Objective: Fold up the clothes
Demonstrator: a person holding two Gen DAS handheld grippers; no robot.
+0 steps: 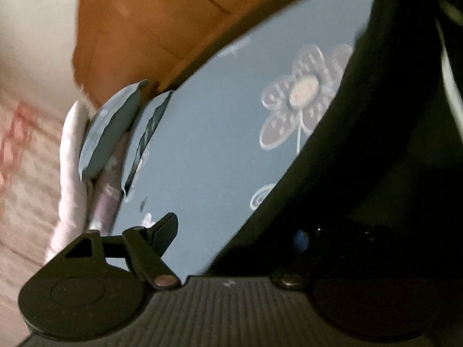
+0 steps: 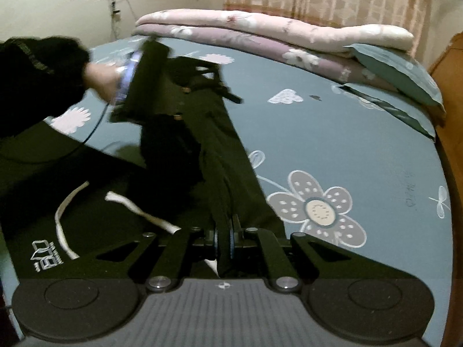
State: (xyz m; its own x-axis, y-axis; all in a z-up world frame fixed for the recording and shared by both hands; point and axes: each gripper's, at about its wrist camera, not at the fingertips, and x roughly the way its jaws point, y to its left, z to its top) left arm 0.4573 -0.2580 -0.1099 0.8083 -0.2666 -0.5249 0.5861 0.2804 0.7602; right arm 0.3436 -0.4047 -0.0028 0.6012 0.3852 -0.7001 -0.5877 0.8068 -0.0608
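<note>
The dark garment (image 2: 228,156) is matt woven cloth, with a flat white fabric drawstring (image 2: 139,211) on the part left of it. Under it the bed sheet (image 2: 332,133) is smooth, matt printed cotton. Beyond the sheet lie soft quilted blankets (image 2: 260,29). The right tongs (image 2: 224,237) are matt black plastic with shiny metal rivets.

In the left wrist view a black garment (image 1: 376,144) fills the right side and hides the left gripper's (image 1: 260,231) right finger, so only the left finger (image 1: 162,231) shows and no grip can be read there. In the right wrist view the person's hand (image 2: 101,81) and the left gripper it carries are motion-blurred, and the sleeve (image 2: 37,66) runs off the left edge. The small white logo (image 2: 46,256) on the dark cloth is too small to read, and the headboard (image 2: 451,86) is cut off at the right edge.
</note>
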